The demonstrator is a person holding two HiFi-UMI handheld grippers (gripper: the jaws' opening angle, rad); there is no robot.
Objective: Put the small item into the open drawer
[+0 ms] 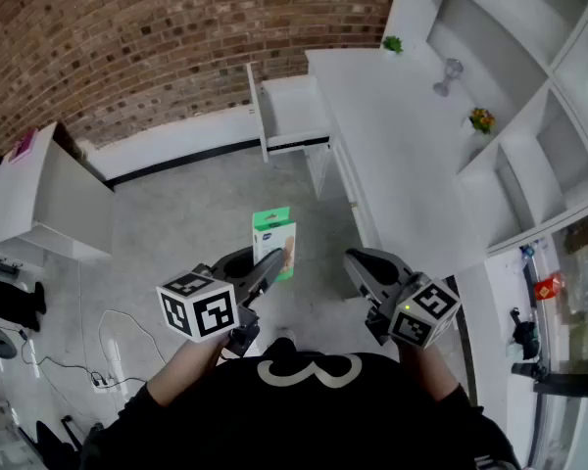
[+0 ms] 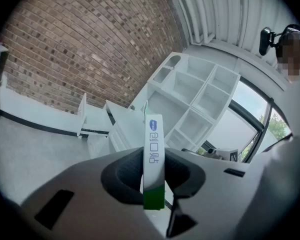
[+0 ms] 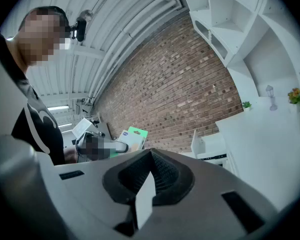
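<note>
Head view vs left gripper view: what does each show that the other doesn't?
Head view only: both grippers at once, the left gripper and the right gripper, plus the box showing its green-and-white broad face. Left gripper view only: the box edge-on, clamped between the jaws, print on its narrow side, and a window at right. Both: the box, the open drawer, the brick wall, the white shelving.

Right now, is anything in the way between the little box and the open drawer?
No, nothing that shows. The left gripper holds the little box up in the air, and the open drawer sticks out ahead of it. Only floor lies between them.
</note>
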